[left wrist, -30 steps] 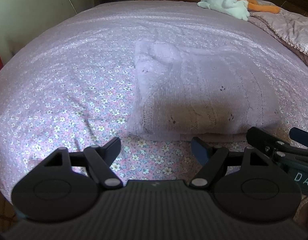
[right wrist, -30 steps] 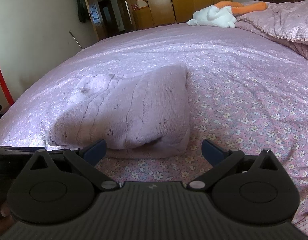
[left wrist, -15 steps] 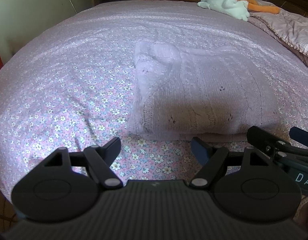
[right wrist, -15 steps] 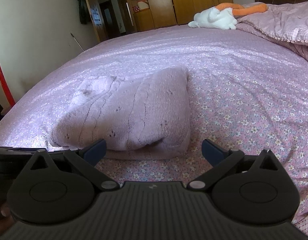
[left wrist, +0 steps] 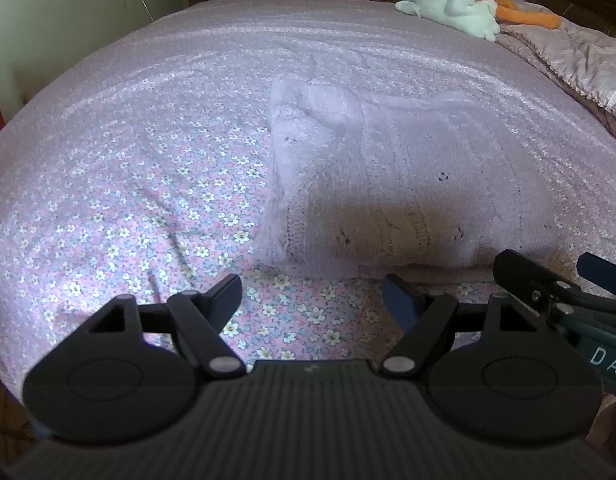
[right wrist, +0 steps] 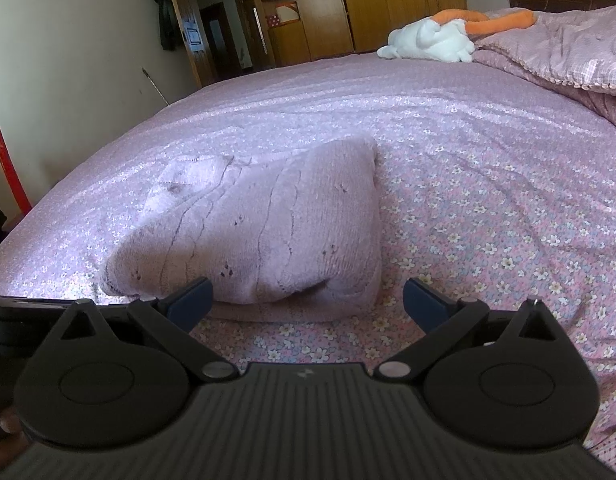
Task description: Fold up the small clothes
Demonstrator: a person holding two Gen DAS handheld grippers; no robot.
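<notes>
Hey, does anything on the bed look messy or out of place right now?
Nothing serious. The folded lilac knit sweater lies on the floral bedsheet, its near edge gaping slightly. Both the left gripper and right gripper are open and empty.

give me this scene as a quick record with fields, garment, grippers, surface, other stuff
garment: pale lilac knit sweater, folded into a compact bundle, lying on the bed
left hand-held gripper: open, empty, just short of the sweater's near edge
right hand-held gripper: open, empty, facing the sweater's near edge, not gripping it
surface: bed with a pink floral sheet
other items: white and orange plush toy at the far end; quilt bunched at far right; wooden wardrobe behind
contact: neither gripper holds the sweater
</notes>
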